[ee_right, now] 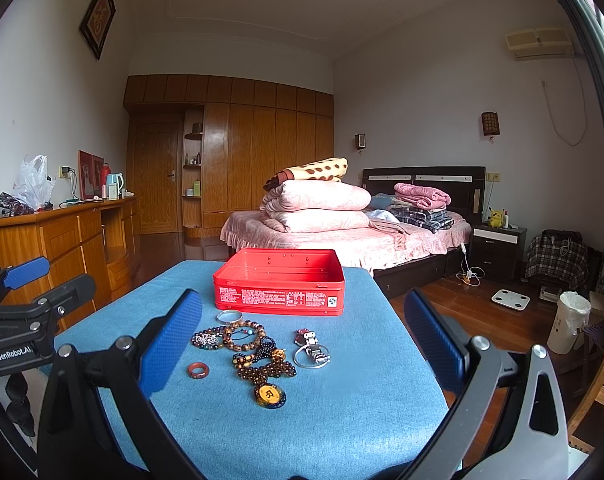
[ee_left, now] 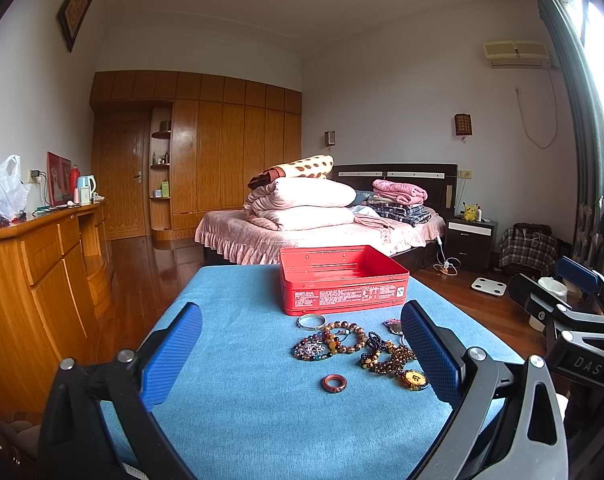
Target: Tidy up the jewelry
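Hovering wide apart and empty over the blue table [ee_right: 342, 420], the left gripper [ee_left: 302, 354] and right gripper [ee_right: 302, 338] have not yet started, so one must pinch the nearby reddish ring [ee_right: 198, 370] toward the open red tin [ee_right: 279, 280] behind the jewelry pile [ee_right: 257, 354].

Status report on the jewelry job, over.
Left claw open, empty. Right claw open, empty. Red tin open, empty; jewelry pile loose on blue cloth before it. Nothing in the way.
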